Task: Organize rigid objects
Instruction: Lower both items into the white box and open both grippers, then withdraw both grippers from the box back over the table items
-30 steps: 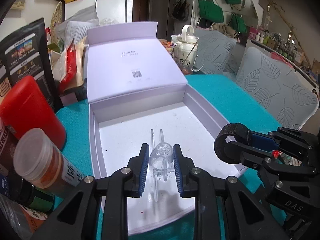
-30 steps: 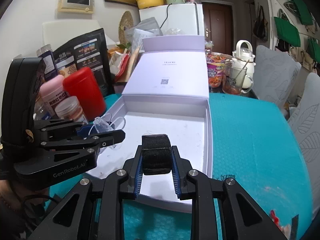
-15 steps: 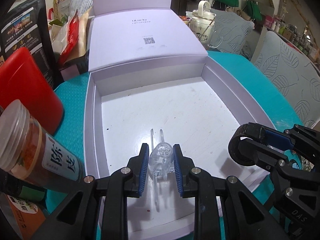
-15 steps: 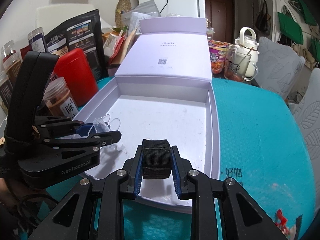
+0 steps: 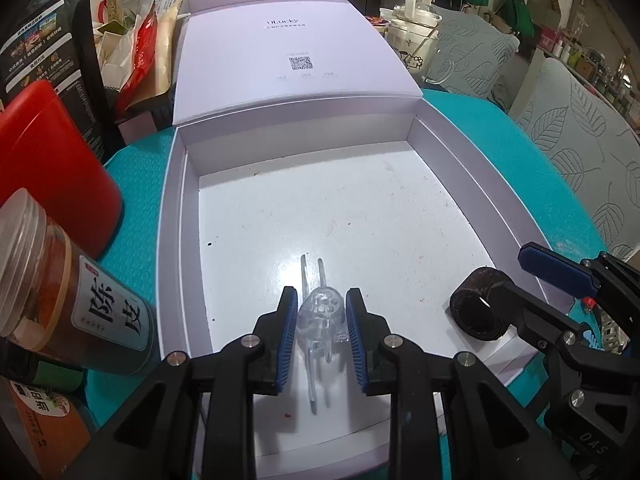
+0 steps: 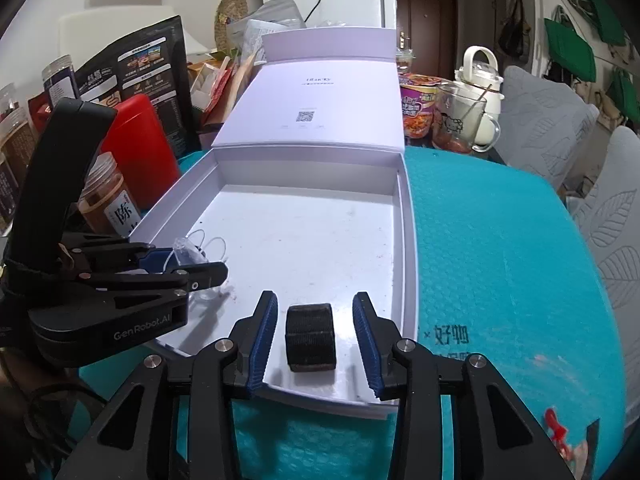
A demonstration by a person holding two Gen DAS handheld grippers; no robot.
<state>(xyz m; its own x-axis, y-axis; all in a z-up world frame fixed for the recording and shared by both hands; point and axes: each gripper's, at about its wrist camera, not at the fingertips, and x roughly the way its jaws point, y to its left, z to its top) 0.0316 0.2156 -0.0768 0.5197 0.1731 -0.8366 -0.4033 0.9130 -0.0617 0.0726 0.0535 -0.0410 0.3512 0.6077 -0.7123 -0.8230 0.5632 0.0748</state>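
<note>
In the white box [image 6: 404,216], the right gripper [image 6: 315,336] has released the black ring [image 6: 310,338].

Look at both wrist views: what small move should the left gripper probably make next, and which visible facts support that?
Probably open the left gripper to release the clear plastic piece. It sits low over the white box's floor, and the right gripper has its jaws apart with the black ring lying free on that floor.
</note>
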